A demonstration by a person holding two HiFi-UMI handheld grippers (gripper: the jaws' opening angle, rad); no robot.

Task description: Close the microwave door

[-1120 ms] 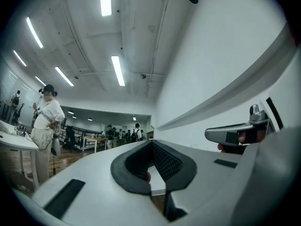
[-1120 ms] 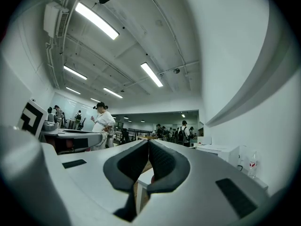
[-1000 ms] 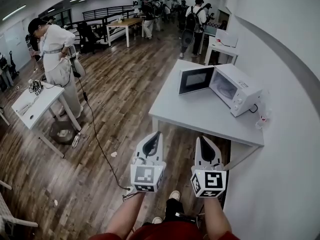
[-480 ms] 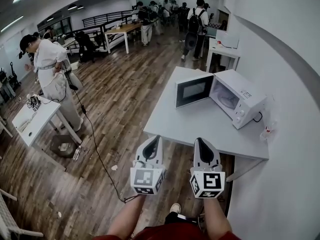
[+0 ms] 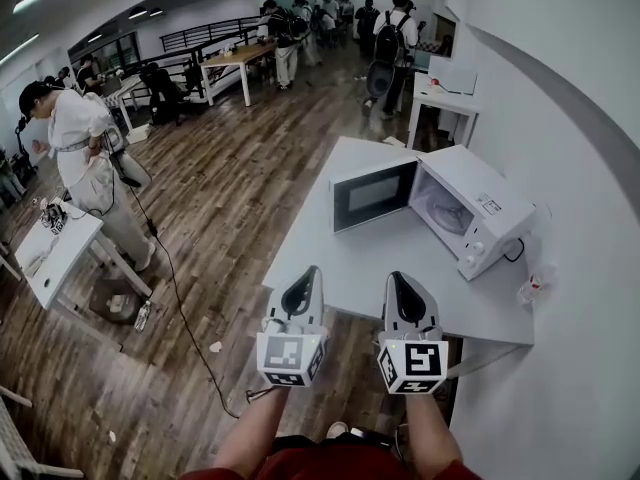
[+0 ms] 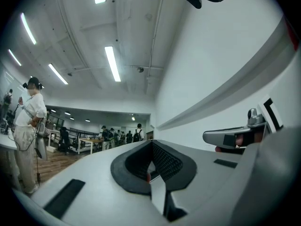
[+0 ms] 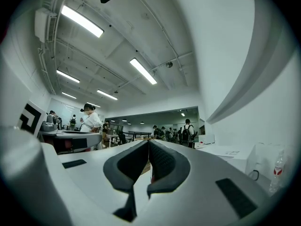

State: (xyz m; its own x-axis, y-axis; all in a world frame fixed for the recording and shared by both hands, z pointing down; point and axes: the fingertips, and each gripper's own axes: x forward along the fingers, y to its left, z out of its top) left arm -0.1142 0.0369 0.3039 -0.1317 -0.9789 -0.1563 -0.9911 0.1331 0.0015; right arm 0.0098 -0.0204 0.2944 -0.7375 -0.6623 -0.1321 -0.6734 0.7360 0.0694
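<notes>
At far left, a person in white [image 5: 85,158] stood beside a small white table [image 5: 62,258], and a dark cable [image 5: 180,298] trailed over the wooden floor [image 5: 230,198]. At centre, the left hand-held gripper [image 5: 313,271] was held about level at the near edge of the grey worktop [image 5: 330,258], jaws together with nothing between them. Just to its right and parallel to it, the right hand-held gripper [image 5: 394,278] was likewise closed and empty. Beyond both, well apart from them, the white microwave [image 5: 485,208] sat on the worktop against the wall. Its door [image 5: 372,195] was swung open toward the left, leaving the cavity exposed. A small clear bottle [image 5: 533,288] stood near the worktop's right edge.
</notes>
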